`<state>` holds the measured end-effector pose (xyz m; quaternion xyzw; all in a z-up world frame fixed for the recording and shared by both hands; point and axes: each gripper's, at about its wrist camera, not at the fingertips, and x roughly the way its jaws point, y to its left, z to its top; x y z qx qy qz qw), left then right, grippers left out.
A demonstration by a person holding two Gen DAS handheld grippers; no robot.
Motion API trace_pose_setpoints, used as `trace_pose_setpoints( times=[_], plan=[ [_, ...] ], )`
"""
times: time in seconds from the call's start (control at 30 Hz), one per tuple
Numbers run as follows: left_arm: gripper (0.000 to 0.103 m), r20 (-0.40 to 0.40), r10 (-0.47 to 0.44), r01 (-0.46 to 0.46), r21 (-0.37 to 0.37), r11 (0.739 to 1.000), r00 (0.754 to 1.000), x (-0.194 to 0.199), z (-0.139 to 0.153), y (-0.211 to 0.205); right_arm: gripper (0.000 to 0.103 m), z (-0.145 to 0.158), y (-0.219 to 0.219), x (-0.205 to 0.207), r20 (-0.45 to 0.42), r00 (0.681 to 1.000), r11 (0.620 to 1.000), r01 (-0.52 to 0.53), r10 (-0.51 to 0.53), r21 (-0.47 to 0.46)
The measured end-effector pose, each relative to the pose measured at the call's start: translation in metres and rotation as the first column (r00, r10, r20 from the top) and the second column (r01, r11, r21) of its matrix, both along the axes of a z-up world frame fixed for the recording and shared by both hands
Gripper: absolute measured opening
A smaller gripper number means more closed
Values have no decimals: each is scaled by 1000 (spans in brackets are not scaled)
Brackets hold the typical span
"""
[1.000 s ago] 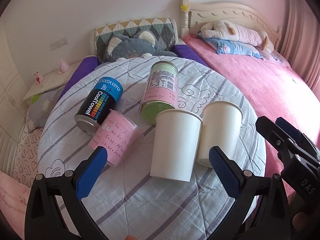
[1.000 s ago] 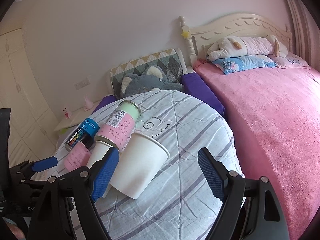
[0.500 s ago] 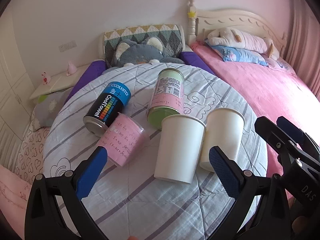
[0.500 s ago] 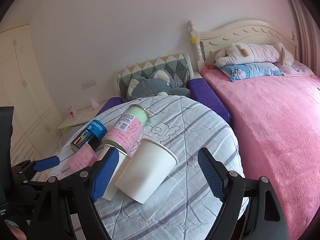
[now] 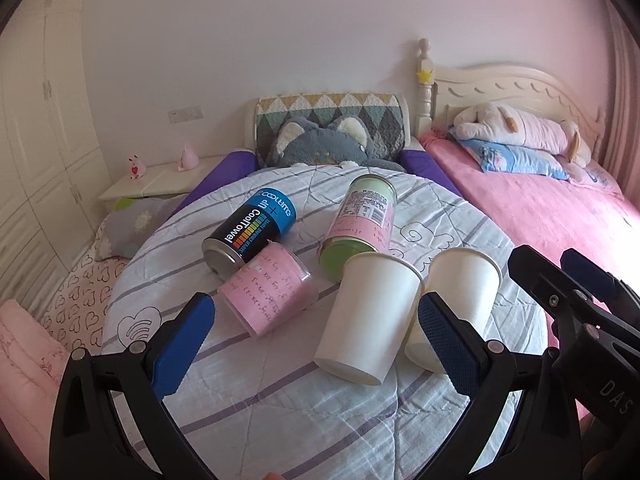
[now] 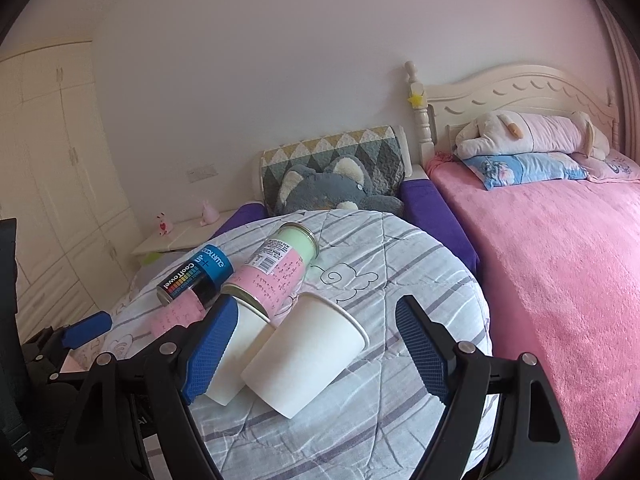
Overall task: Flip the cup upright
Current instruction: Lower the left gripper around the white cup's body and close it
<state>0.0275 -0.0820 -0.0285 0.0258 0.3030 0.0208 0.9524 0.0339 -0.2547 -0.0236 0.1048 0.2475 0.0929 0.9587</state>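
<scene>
On the round table [image 5: 280,420], covered with a striped grey-white quilted cloth, five containers lie on their sides in a loose cluster. Two white paper cups rest side by side near the front edge, touching: near cup [image 5: 370,316] [image 6: 224,354] and far cup [image 5: 460,304] [image 6: 304,354], both with bases toward the cameras and open rims pointing away. Just behind the near cup lies a green can [image 5: 360,224] [image 6: 274,270] with a pink handwritten label, its end touching the cup's rim. Left of that, a black-and-blue can [image 5: 250,234] [image 6: 196,276] marked CoolTowel lies tilted, its metal end against a pink-wrapped cup [image 5: 268,294] [image 6: 176,314]. Left gripper [image 5: 316,344]: jaws wide apart, blue pads empty, hovering above the table with the near cup framed between the pads, no contact seen. Right gripper [image 6: 312,356]: jaws also wide apart and empty, far cup framed between its pads; left pad overlaps the near cup in view, contact cannot be judged. Each gripper shows at the edge of the other's camera. Behind the table: grey plush toy [image 5: 320,142] against a patterned cushion; pink bed [image 6: 560,260] to the right.
</scene>
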Motion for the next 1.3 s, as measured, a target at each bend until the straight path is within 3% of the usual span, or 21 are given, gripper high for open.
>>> trace_pose_setpoints(
  times=[0.27, 0.8, 1.07, 1.3],
  plan=[
    [103, 22, 17, -18, 41, 999, 1000, -1, 1, -4, 83, -1, -2, 0, 3, 1000, 1000, 0, 0, 12],
    [103, -44, 7, -5, 44, 999, 999, 9, -6, -2, 83, -5, -7, 4, -6, 1000, 1000, -6, 6, 18],
    [103, -182, -72, 62, -60, 996, 981, 28, -18, 5, 83, -9, -8, 6, -27, 1000, 1000, 2, -1, 23],
    [103, -272, -97, 64, -127, 990, 957, 45, -34, 11, 83, -19, -11, 12, -61, 998, 999, 4, -1, 41]
  ],
)
